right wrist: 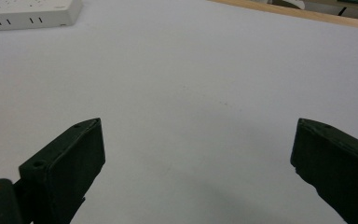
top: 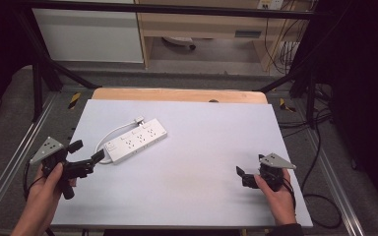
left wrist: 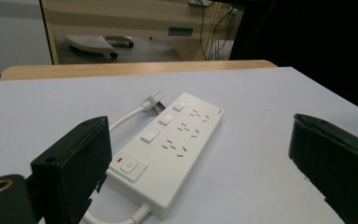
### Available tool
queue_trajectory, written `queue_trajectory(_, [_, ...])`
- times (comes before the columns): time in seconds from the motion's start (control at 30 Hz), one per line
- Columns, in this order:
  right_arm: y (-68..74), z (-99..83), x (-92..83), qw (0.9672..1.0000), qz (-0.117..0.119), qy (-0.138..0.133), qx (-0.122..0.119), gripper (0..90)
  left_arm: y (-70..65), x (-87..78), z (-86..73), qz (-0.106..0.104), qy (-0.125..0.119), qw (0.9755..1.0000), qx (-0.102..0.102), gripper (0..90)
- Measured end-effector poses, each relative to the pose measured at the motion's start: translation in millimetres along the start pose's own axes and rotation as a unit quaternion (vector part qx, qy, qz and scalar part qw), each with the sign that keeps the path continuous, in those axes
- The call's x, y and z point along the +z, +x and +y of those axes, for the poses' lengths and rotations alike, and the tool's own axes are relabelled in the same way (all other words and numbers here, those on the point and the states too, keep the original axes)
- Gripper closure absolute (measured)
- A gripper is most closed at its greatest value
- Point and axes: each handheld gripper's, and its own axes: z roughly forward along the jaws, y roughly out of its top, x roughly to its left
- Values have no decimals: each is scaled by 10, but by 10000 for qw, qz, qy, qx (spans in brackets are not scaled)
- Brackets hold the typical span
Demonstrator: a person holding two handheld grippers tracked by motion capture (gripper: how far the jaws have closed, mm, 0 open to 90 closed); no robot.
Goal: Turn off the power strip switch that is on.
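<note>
Left gripper fingers spread wide, empty, just short of power strip on left of counter. Right gripper also open, idle, well apart. Approach step; next: close in on strip's plug.

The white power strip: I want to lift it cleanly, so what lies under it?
The white rectangular power strip lies flat on the pale grey table sheet. Its white cable loops beside it, the plug behind. Its underside is hidden.

A lab: black metal frame around the white table, loose cables on the floor.
</note>
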Motion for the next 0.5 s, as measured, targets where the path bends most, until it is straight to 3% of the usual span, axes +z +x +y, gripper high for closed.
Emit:
queue_trajectory(0.3, [-2, -1, 0, 10000, 1, -1, 5, 34, 13, -81, -90, 14, 17, 10000, 92, 56])
queue_trajectory(0.5, [-2, 0, 1, 10000, 1, 0, 6, 34, 13, -113, -147, 86, -95, 9997, 190, 56])
